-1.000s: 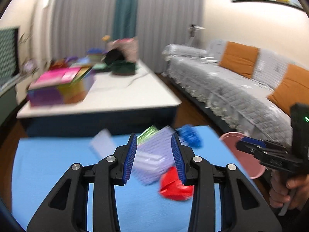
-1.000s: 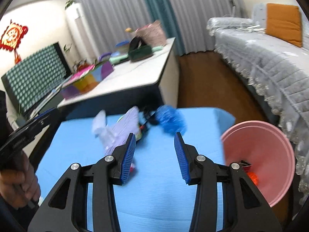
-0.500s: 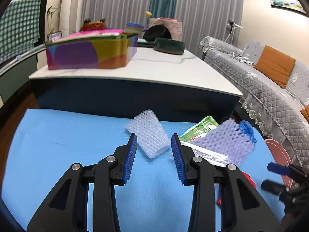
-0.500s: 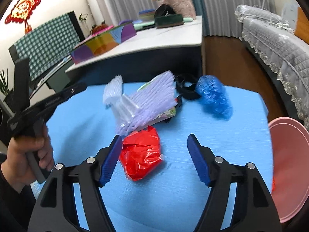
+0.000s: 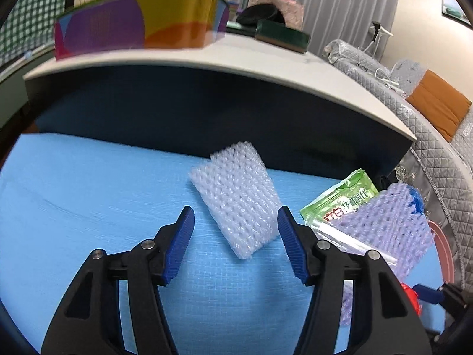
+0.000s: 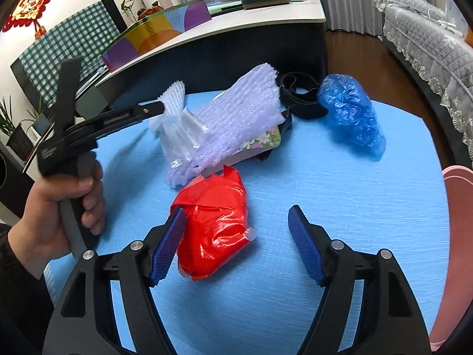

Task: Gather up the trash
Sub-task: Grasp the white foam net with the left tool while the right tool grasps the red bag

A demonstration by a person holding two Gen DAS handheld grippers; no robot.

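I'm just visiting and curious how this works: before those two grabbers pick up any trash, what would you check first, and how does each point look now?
1. Left gripper jaws opening, white foam net between them, not pinched: ok.
2. Right gripper jaws open: ok.
3. Red plastic bag centred between the right jaws: not ok, it sits by the left pad.
4. Pink bin within reach at the mat's edge: ok.
5. Purple foam net clear of the white one: cannot tell.

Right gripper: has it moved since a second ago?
Yes. The right gripper has come down toward the blue cloth, now straddling the red bag, fingers apart.
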